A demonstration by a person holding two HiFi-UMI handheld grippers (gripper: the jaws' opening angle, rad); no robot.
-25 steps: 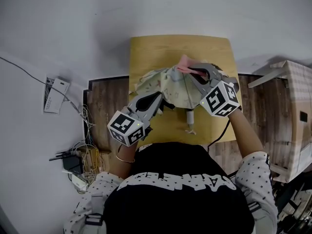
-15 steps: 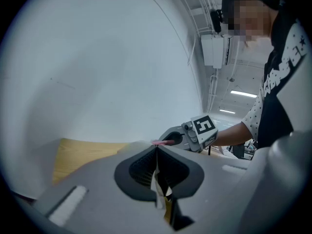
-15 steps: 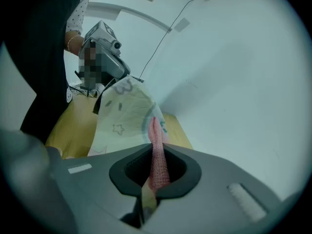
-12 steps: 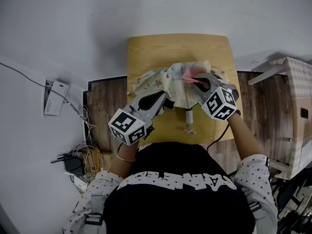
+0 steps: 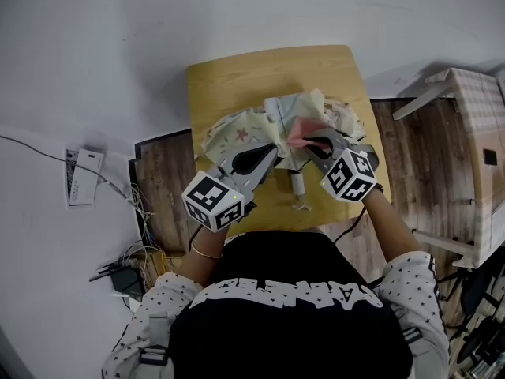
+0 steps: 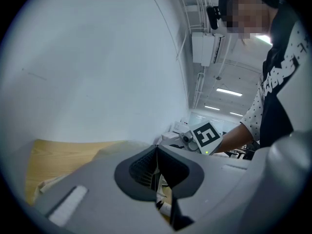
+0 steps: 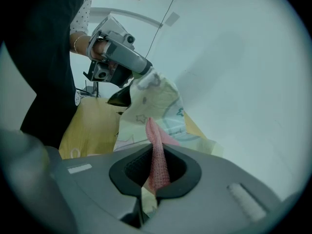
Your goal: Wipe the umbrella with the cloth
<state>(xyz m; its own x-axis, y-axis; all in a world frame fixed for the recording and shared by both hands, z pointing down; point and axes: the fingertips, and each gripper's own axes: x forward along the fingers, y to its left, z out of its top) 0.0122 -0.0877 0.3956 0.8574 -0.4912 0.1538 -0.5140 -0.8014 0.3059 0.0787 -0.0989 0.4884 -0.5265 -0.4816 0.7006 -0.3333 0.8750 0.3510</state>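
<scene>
- The wooden table [image 5: 260, 77] spreads beneath both grippers, and we see its bare top beyond their tips.
- The umbrella [image 5: 237, 131], a cream folding one printed with stars, lies crumpled on the table directly ahead of both grippers. Its canopy reaches from the tip of the left gripper across to the tip of the right one.
- The left gripper [image 5: 271, 153] points close to level at the canopy's near edge. We see its jaws brought fully together, pinching a fold of the umbrella fabric. From the right gripper view, the fabric rises to this tip and hangs down from it.
- The right gripper [image 5: 309, 142] tilts down onto the canopy, just beside the left gripper's tip. Its jaws are clamped on the cloth.
- The pink cloth [image 7: 157, 155] runs as a narrow strip up between the right gripper's pads and out past them. Its free end lies against the canopy just in front of that tip.
- The umbrella's handle [image 5: 297, 184] lies on the table between the two grippers, nearer to us than their tips.
- A small wrist loop [image 5: 302, 205] sits at the handle's near end.
</scene>
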